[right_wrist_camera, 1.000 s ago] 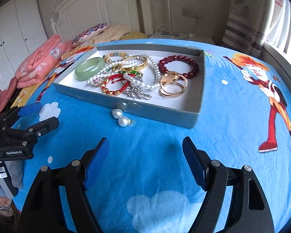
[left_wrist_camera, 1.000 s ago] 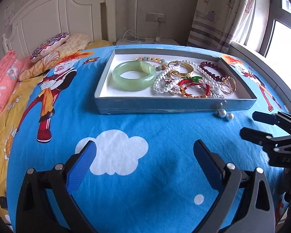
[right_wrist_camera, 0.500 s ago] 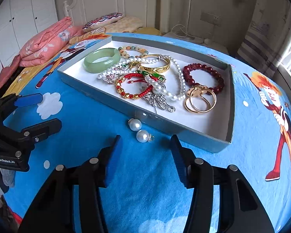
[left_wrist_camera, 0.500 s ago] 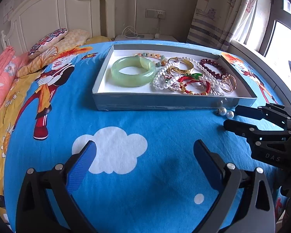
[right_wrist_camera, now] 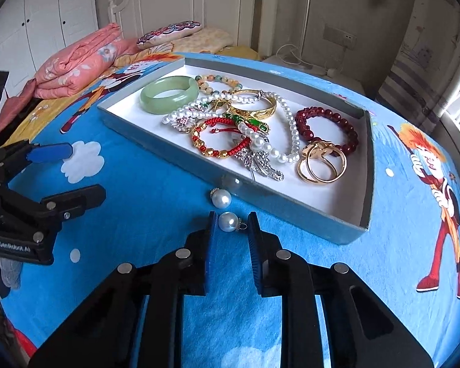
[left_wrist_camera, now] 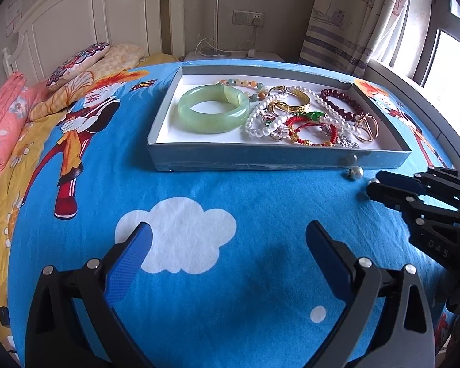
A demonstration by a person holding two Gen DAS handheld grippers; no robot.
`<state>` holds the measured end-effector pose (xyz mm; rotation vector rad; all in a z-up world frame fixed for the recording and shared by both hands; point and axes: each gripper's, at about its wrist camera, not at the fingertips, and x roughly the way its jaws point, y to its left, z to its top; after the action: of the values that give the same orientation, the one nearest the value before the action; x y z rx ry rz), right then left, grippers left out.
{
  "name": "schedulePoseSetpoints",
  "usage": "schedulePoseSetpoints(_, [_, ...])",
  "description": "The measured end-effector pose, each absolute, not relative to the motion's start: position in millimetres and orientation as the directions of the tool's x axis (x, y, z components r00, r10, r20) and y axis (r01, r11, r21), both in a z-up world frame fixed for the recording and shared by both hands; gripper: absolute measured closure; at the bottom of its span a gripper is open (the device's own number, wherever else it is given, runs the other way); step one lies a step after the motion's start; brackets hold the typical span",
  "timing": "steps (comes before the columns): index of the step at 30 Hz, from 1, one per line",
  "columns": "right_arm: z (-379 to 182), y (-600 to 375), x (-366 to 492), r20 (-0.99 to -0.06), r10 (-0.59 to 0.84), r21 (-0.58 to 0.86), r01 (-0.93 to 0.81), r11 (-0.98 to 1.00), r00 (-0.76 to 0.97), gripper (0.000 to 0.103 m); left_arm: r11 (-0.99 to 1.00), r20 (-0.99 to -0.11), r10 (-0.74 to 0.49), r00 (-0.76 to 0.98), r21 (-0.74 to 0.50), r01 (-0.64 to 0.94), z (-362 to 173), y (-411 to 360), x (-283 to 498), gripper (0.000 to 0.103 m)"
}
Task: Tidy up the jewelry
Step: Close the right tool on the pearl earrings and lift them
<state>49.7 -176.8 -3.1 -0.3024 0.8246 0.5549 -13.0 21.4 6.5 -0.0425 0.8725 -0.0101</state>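
Right gripper [right_wrist_camera: 230,225] hovers low over a bed, its blue-padded jaws narrowed around a loose pearl earring [right_wrist_camera: 228,221]; the jaws have just been closing, the pearl sits between the fingertips, and a thin gap shows on either side, so the pads do not press it; left gripper [left_wrist_camera: 228,240] hangs further back with its jaws spread wide apart and nothing between them, above a white cloud printed on the bedsheet [left_wrist_camera: 174,306]; that bright blue cartoon sheet covers the whole bed; on it lies a shallow grey tray [right_wrist_camera: 294,211] with a white floor, holding a heap of jewelry; a pale green bangle [right_wrist_camera: 168,93] rests at the tray's far left end, apart from the tangle; beside it lie a white pearl necklace [right_wrist_camera: 293,132], a dark red bead bracelet [right_wrist_camera: 349,136], a gold bangle [right_wrist_camera: 268,109], a red cord bracelet [right_wrist_camera: 220,151], gold rings [right_wrist_camera: 322,165] and a silver brooch [right_wrist_camera: 260,162]; a second pearl earring [right_wrist_camera: 220,198] lies on the sheet just outside the tray's near wall, just beyond the first.
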Motion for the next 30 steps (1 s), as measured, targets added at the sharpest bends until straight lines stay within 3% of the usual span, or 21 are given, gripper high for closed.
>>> schedulePoseSetpoints(7, [4, -220, 32, -0.721, 0.362, 0.029, -0.497, 0.867, 0.59, 0.082, 0.999, -0.769, 0.032, 0.638, 0.039, -0.002, 7, 9, -14, 0.004])
schedulePoseSetpoints(15, [7, -267, 11, -0.692, 0.344, 0.057, -0.426, 0.903, 0.635, 0.082, 0.994, -0.801, -0.102, 0.59, -0.066, 0.081, 6, -40, -4, 0.005])
schedulePoseSetpoints(18, [7, -276, 10, -0.683, 0.362, 0.09, -0.419, 0.904, 0.634, 0.082, 0.993, -0.803, -0.108, 0.586, -0.055, 0.108, 6, -68, 9, 0.013])
schedulePoseSetpoints(25, [8, -281, 10, -0.671, 0.398, 0.135, -0.424, 0.895, 0.626, 0.082, 0.996, -0.786, -0.042, 0.617, 0.017, 0.089, 6, -108, 37, 0.043])
schedulePoseSetpoints(27, [8, -283, 11, -0.666, 0.407, 0.146, -0.426, 0.893, 0.625, 0.082, 0.997, -0.777, -0.033, 0.629, 0.02, 0.077, 8, -110, 42, 0.059])
schedulePoseSetpoints(29, [9, -285, 10, -0.659, 0.413, 0.151, -0.427, 0.892, 0.629, 0.082, 0.996, -0.768, -0.03, 0.639, 0.029, 0.081, 9, -109, 40, 0.085])
schedulePoseSetpoints(30, [10, -284, 9, -0.656, 0.414, 0.151, -0.427, 0.891, 0.631, 0.082, 0.995, -0.767, -0.037, 0.64, 0.034, 0.098, 9, -110, 38, 0.085])
